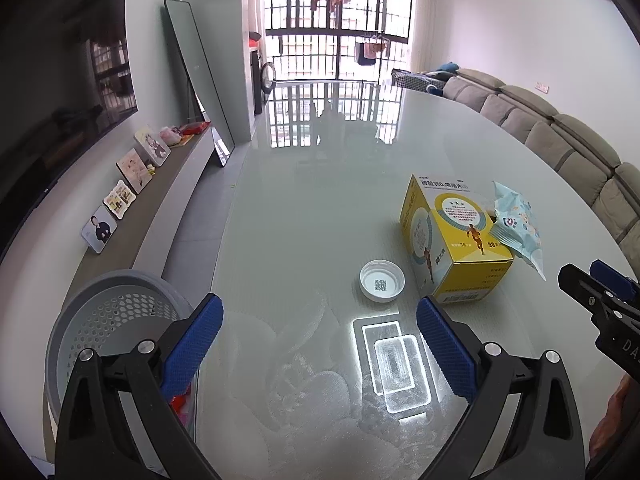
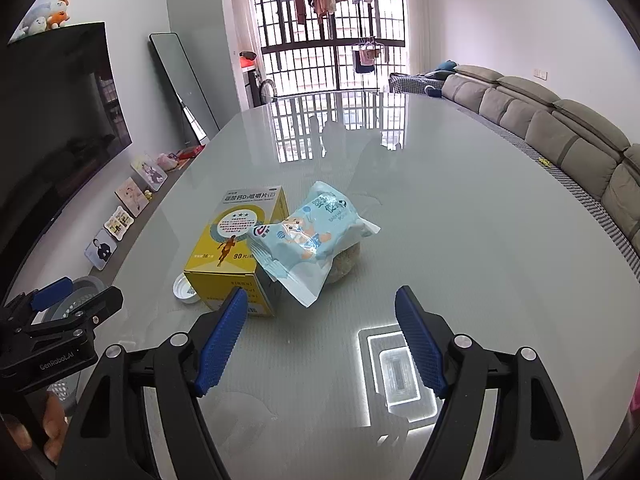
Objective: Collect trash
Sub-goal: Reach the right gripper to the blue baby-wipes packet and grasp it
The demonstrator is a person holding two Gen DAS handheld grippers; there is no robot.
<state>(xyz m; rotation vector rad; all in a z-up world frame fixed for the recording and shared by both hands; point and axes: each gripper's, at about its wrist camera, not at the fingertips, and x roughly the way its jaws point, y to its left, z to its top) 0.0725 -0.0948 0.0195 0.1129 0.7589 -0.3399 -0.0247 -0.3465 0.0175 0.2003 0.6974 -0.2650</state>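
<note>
Where sofa (image 2: pixel 560 128) flanks it, glossy table (image 2: pixel 460 240) mirrors window (image 2: pixel 332 40).

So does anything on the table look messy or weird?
Yes: the blue wipes packet lies tilted, propped on the yellow box, and a white cap sits upside down beside the box.
</note>
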